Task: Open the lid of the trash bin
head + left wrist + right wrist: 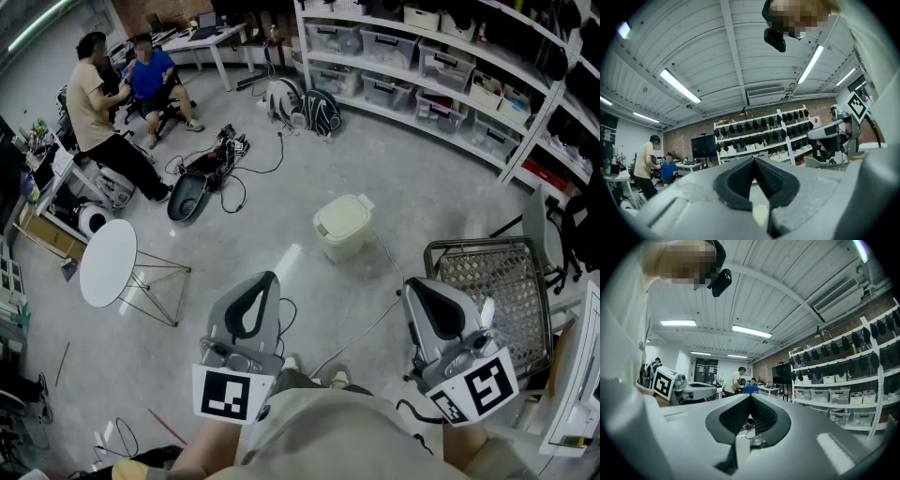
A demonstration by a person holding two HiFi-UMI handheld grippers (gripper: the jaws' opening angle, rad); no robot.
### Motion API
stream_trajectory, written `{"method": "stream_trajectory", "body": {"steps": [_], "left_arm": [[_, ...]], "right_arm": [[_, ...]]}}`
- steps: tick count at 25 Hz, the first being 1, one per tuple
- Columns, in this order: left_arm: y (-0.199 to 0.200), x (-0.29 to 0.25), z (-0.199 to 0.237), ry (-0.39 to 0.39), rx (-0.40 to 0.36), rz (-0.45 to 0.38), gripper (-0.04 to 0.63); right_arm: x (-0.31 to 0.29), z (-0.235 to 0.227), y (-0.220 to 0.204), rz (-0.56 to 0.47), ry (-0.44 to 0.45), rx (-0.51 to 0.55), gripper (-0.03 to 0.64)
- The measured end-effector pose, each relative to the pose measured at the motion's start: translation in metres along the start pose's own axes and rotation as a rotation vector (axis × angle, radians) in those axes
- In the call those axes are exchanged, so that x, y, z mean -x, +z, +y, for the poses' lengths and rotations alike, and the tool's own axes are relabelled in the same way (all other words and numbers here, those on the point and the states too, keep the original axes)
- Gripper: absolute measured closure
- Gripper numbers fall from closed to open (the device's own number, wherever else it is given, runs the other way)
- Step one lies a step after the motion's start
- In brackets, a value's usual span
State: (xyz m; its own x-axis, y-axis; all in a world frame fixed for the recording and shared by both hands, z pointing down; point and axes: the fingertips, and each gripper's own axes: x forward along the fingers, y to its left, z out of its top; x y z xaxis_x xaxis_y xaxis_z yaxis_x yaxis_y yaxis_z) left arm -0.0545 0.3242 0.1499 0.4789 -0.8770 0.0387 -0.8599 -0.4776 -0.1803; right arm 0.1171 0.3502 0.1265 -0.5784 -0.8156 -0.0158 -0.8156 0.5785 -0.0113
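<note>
Trash bin [342, 228] at your twelve o'clock, lid [343, 217] down.
It stands on the grey floor [422, 178], well apart from both tools; from your left tongs [265, 279] it lies at about one o'clock, from your right tongs [412, 284] at about eleven; each pair is pressed together at the tips, nothing between them; both are held low, close to your body, pointing forward.

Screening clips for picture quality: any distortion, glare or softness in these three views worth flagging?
Head view: shelves bow at the edges; trash bin sharp, evenly lit. Left gripper view: dark round border, ceiling lamp blown out, left gripper soft up close. Right gripper view: same border, right gripper soft, room behind sharp.
</note>
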Motion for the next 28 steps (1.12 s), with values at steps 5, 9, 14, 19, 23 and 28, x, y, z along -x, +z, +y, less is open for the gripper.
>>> {"method": "stream_trajectory", "body": {"steps": [5,9,14,19,23,28], "left_arm": [[-0.001,-0.007,-0.005,0.010,0.009,0.008,0.594],[0.002,-0.013,-0.015,-0.001,-0.007,0.005,0.594],[0.004,-0.018,-0.026,-0.014,-0.019,0.006,0.594],[0.008,-0.021,-0.022,-0.015,-0.022,0.004,0.594],[0.004,-0.030,-0.015,-0.014,-0.025,-0.003,0.594],[-0.008,-0.056,-0.003,-0.020,-0.012,-0.005,0.594]], "right_arm": [[0.006,-0.016,-0.003,-0.011,-0.022,-0.036,0.614],[0.013,-0.025,-0.004,-0.017,-0.027,-0.047,0.614],[0.015,-0.031,-0.007,-0.026,-0.018,-0.053,0.614],[0.010,-0.034,-0.007,-0.028,-0.017,-0.057,0.614],[0.000,-0.039,-0.015,-0.013,-0.023,-0.062,0.614],[-0.025,-0.056,-0.027,0.009,-0.030,-0.056,0.614]]}}
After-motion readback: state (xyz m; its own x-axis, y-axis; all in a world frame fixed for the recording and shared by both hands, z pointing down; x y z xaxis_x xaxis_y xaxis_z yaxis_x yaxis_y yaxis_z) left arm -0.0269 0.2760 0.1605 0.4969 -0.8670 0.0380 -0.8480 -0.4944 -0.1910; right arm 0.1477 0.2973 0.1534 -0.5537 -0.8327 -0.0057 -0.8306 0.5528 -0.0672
